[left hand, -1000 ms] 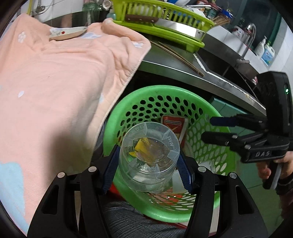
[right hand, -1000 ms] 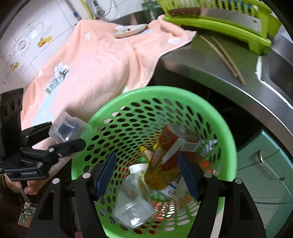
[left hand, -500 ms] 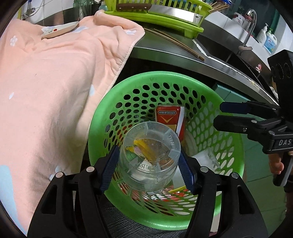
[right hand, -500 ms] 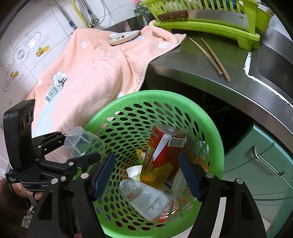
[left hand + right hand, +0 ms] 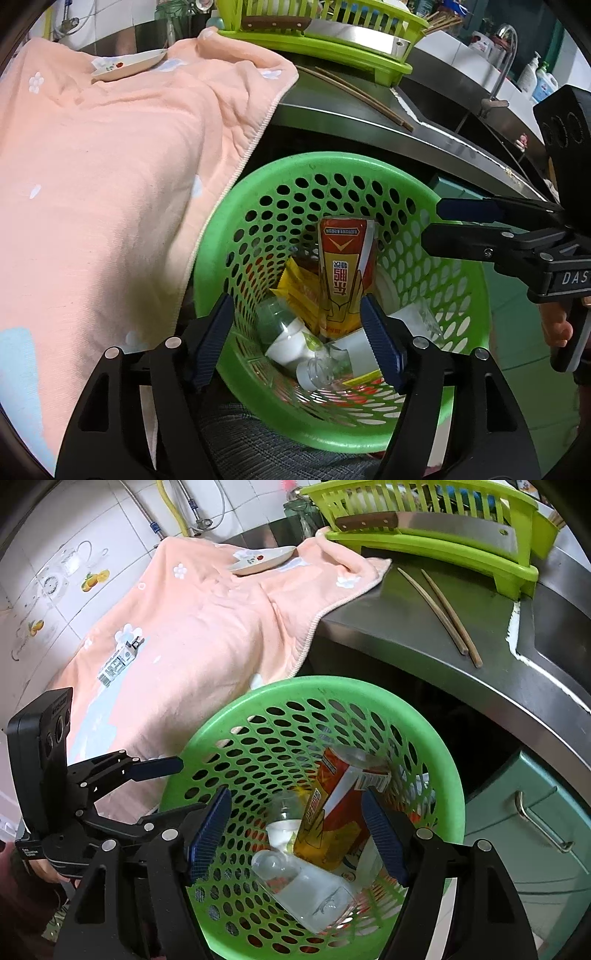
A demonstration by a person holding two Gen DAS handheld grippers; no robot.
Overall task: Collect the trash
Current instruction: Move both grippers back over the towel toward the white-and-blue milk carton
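1. Left wrist view, far left: peach towel (image 5: 110,177) draped over the counter edge, a small saucer (image 5: 129,66) resting on it.
2. Centre: my left gripper (image 5: 297,332) hangs over the green basket (image 5: 332,166). Its jaws have just been opening and now stand wide; nothing between the pads.
3. In the basket: a clear plastic jar (image 5: 321,365) lying on its side at the bottom, a red-and-yellow carton (image 5: 343,273) leaning upright, and a yellow wrapper (image 5: 295,291) beside it.
4. Right: my right gripper (image 5: 432,225) comes in side-on above the basket rim, fingers parted, empty.
5. Right wrist view confirms: right gripper (image 5: 295,830) wide open over the basket (image 5: 258,701), gripping nothing; jar (image 5: 306,890) and carton (image 5: 340,808) below it.
6. Far right, on the steel counter (image 5: 406,627): two chopsticks (image 5: 443,616), green dish rack (image 5: 443,528) behind.
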